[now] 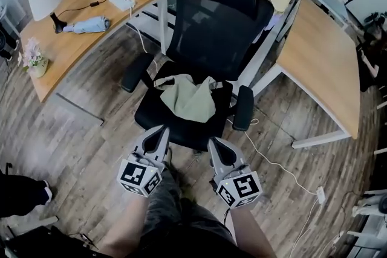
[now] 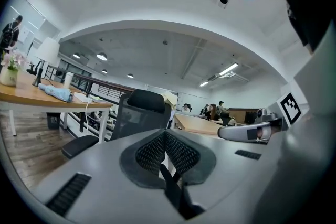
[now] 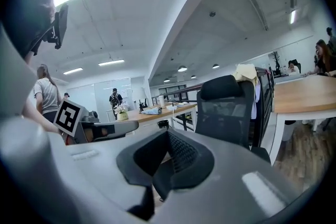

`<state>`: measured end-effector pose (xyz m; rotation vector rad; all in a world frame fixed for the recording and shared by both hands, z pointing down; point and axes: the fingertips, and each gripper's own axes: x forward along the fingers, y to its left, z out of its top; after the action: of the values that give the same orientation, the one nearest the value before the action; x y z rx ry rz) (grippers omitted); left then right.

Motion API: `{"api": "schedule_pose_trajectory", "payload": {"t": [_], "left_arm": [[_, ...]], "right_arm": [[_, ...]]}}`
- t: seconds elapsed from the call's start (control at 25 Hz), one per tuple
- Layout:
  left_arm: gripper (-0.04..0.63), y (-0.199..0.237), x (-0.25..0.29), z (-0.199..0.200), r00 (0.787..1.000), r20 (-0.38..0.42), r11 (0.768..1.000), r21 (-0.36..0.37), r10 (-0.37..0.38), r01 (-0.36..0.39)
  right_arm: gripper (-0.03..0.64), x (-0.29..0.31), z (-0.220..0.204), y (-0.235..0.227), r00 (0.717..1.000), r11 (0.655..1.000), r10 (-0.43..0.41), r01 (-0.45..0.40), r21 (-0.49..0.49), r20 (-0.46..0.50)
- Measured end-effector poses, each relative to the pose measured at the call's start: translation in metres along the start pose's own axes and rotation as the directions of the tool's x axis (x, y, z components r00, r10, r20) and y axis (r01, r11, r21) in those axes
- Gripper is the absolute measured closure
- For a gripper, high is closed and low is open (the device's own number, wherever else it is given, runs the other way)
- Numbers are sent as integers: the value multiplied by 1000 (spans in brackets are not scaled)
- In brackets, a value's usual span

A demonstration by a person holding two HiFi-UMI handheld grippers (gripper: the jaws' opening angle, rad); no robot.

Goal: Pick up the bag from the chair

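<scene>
A pale green cloth bag [image 1: 190, 98] lies crumpled on the seat of a black mesh office chair [image 1: 217, 27]. Both grippers hover side by side just in front of the seat's near edge, pointing at the chair. My left gripper [image 1: 161, 132] is shut with nothing in it, its tips a little short of the seat. My right gripper [image 1: 216, 144] is also shut and empty. In the left gripper view the chair [image 2: 142, 113] rises beyond the closed pads [image 2: 152, 152]. The right gripper view shows the chair [image 3: 226, 107] past its closed pads [image 3: 181, 152]. The bag is hidden in both gripper views.
A wooden desk [image 1: 66, 33] at left carries a lamp [image 1: 43, 2], a folded umbrella [image 1: 91, 25] and a flower pot [image 1: 35, 61]. Another desk [image 1: 323, 63] stands at right. A white cable [image 1: 284, 169] runs over the floor to a plug [image 1: 320, 194]. People sit at the far right.
</scene>
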<state>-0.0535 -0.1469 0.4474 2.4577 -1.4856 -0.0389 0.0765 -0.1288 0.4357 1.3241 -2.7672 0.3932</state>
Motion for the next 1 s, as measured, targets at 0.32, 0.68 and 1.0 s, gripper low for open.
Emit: {"api": "schedule_pose_trajectory", "payload": {"t": [0.32,0.68,1.0], "left_arm": [[598,35,61,-4,994,-69,997,-19,-80,79],[597,78,123,-16,976,-147,987,-35,-160,157],[597,105,162,-39,950,-203,971,-71,-237,227]], "right_arm": [[609,54,-2,-36,997,997,-68,70,26,-48],[609,114,-22,-69,984,984,-145,154,87,-107],[609,162,-42,-93,969,970,-202,218,111,-140]]}}
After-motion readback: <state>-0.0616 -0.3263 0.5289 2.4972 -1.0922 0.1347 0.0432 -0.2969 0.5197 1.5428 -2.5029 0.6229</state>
